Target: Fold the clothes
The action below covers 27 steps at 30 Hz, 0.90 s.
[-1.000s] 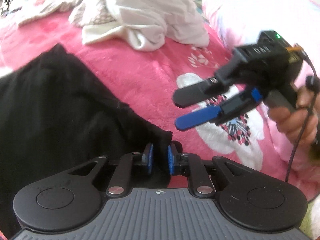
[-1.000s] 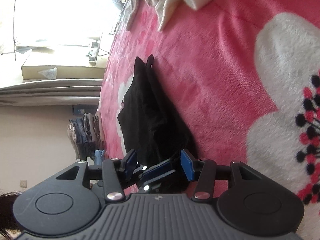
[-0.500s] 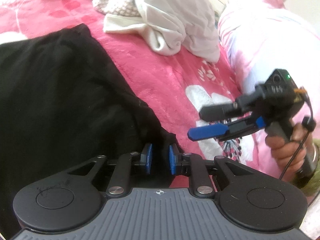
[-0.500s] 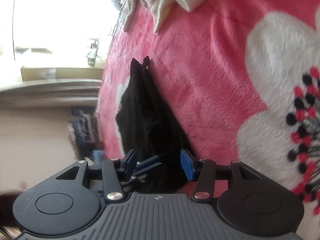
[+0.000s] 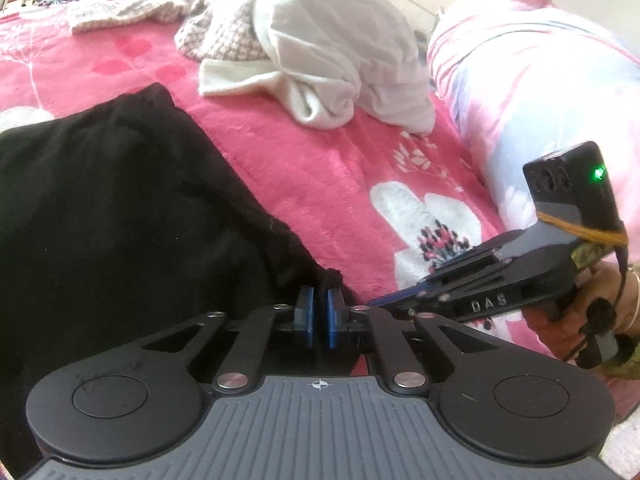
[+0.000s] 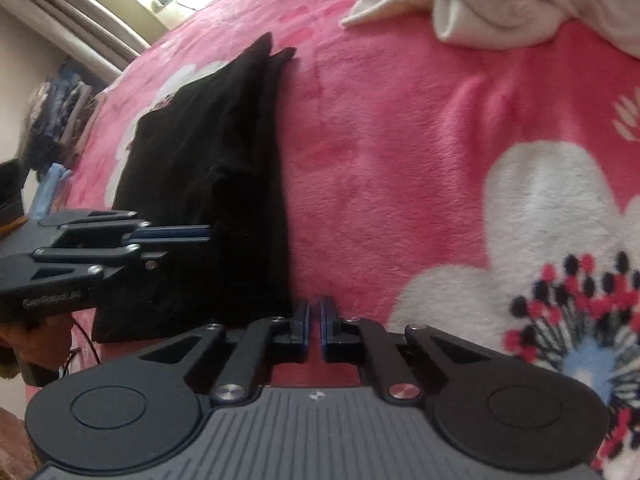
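A black garment (image 5: pixel 120 216) lies on the pink flowered blanket (image 5: pixel 328 168); it also shows in the right wrist view (image 6: pixel 208 184). My left gripper (image 5: pixel 319 312) is shut on the garment's near corner. From the side, the left gripper (image 6: pixel 208 236) shows its jaws closed on the black cloth. My right gripper (image 6: pixel 314 322) is shut just right of the garment's near edge, low over the blanket; whether it pinches any cloth is not visible. In the left wrist view the right gripper (image 5: pixel 374 302) sits close beside my left one, its tip hidden.
A heap of white and knitted clothes (image 5: pixel 320 60) lies further back on the blanket, also seen in the right wrist view (image 6: pixel 480 4). A pink and blue pillow (image 5: pixel 540 80) is at the right. Folded clothes (image 6: pixel 60 112) are stacked beyond the bed's far edge.
My right gripper has closed from open and come down beside the left gripper at the garment's near edge. The left gripper keeps its hold on the black corner.
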### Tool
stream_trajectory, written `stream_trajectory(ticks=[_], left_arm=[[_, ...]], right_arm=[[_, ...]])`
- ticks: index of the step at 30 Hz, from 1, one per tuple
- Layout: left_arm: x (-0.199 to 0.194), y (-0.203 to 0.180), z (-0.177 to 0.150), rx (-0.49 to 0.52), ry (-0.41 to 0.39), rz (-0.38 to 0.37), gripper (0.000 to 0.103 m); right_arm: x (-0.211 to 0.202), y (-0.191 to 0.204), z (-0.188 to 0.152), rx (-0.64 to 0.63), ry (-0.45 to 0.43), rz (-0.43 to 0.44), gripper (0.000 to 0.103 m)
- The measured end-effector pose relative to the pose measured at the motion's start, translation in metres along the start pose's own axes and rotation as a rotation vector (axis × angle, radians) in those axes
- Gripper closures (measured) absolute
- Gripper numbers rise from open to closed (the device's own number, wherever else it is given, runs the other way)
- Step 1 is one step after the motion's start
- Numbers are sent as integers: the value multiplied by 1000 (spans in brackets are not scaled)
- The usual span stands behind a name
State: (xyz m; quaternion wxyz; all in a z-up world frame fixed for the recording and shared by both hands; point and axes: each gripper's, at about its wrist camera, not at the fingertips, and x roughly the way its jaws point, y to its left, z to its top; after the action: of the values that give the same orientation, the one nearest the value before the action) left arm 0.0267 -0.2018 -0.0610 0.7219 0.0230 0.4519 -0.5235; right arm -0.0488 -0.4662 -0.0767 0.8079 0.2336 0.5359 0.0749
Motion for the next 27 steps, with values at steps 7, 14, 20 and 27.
stream_trajectory(ticks=[7,14,20,27], left_arm=[[3,-15,-4,75,5,-6,98],[7,-23,-5,129,14,11,98],[11,-27,-11,179,40,26,96],[19,-42,-17,304,51,82,77]], right_arm=[[-13,-23,20,281,-6,267,60],[6,-33,22,428,65,347,60],[11,-33,21,452,78,324,60],[9,-39,17,482,82,317,60]])
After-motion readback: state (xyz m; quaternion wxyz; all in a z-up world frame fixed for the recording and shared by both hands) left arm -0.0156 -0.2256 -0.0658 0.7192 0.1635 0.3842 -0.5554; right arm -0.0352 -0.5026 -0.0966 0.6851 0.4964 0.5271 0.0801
